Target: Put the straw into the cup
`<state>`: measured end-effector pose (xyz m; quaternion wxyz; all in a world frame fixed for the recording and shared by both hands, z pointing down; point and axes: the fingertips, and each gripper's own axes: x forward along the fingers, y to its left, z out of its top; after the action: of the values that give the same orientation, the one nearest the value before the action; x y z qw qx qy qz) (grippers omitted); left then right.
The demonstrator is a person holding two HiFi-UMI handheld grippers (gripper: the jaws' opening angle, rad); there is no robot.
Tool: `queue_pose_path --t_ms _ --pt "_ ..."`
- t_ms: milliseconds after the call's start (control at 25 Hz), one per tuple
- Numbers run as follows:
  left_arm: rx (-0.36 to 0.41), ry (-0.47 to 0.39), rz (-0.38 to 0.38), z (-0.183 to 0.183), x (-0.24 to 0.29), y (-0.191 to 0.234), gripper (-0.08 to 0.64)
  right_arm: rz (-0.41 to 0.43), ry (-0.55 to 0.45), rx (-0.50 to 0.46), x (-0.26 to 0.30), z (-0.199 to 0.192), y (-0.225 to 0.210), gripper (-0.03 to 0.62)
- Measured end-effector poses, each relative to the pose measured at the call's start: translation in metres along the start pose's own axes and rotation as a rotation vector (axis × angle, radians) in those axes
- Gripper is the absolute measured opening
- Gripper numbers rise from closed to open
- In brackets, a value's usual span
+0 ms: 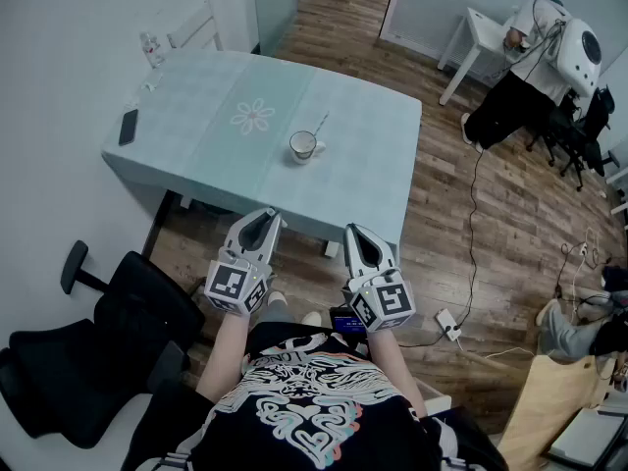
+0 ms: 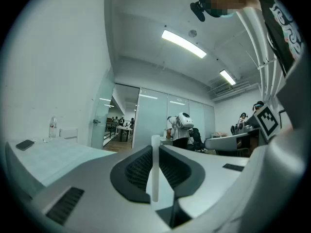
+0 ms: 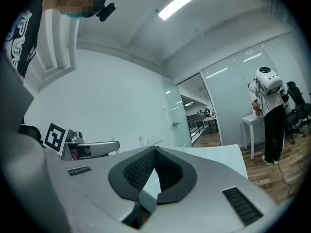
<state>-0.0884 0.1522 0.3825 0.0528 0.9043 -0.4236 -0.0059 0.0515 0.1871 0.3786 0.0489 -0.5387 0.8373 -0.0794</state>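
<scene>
1. Hard to make out: a thin pale stick (image 1: 320,126) leans out of the cup (image 1: 303,146) toward the upper right. It is too small to tell whether it is a second straw.
2. Hidden: the head view shows nothing at the tip of the left gripper (image 1: 263,216). Only the left gripper view shows what it carries.
3. Cut off: the person wearing the grippers shows only as forearms and a printed black shirt at the bottom edge. Another person (image 1: 525,77) at the upper right is bent over and partly out of frame.
4. Grippers, two: both are held low centre, short of the table (image 1: 363,165) and well apart from the cup.
5. Left gripper (image 2: 154,147): its jaws are pinching one white straw (image 2: 154,174), which stands upright and rises just above the tips.
6. Right gripper (image 3: 154,150): its jaws are pressed together at the tips with nothing between them.
7. Cup, one: white, standing near the table's centre beside a flower print.
8. Phone (image 1: 129,126), one: dark, at the table's left edge.
9. Bottle (image 1: 149,49), one: clear, at the far left corner.
10. Office chair (image 1: 108,332), one: black, at the lower left.
</scene>
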Motion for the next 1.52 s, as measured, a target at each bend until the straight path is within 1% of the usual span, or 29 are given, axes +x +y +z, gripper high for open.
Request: queue_pose_path --t_ms 120,240,440,560,720,880,1040,1320,1520 --pt "0.014 -0.02 0.0 0.007 -0.003 -0.003 0.054 -0.019 0.01 -0.008 -0.007 -0.002 -0.003 0.015" --pt "0.01 -0.009 0.006 0.004 -0.006 -0.002 0.055 -0.022 0.018 -0.004 -0.01 -0.004 -0.003 0.015" --pt "0.014 0.0 0.002 0.005 -0.009 -0.005 0.054 -0.002 -0.028 0.069 -0.01 0.001 -0.001 0.015" --pt "0.019 0.002 0.003 0.006 -0.01 -0.007 0.054 -0.004 -0.024 0.061 -0.009 0.0 0.0 0.015" --pt "0.004 0.005 0.004 0.006 -0.012 -0.005 0.054 -0.02 -0.034 0.085 -0.009 -0.003 -0.002 0.015" --pt "0.0 0.014 0.034 0.006 -0.018 0.002 0.054 -0.02 -0.052 0.109 -0.01 0.003 -0.003 0.015" --pt "-0.016 0.003 0.058 0.004 -0.025 0.008 0.054 -0.018 -0.064 0.109 -0.011 0.007 -0.001 0.015" --pt "-0.003 -0.003 0.079 0.008 -0.033 0.003 0.054 -0.011 -0.057 0.098 -0.021 0.007 0.006 0.015" --pt "0.002 0.006 0.083 0.01 -0.04 -0.004 0.054 0.004 -0.065 0.118 -0.027 0.006 0.008 0.015"
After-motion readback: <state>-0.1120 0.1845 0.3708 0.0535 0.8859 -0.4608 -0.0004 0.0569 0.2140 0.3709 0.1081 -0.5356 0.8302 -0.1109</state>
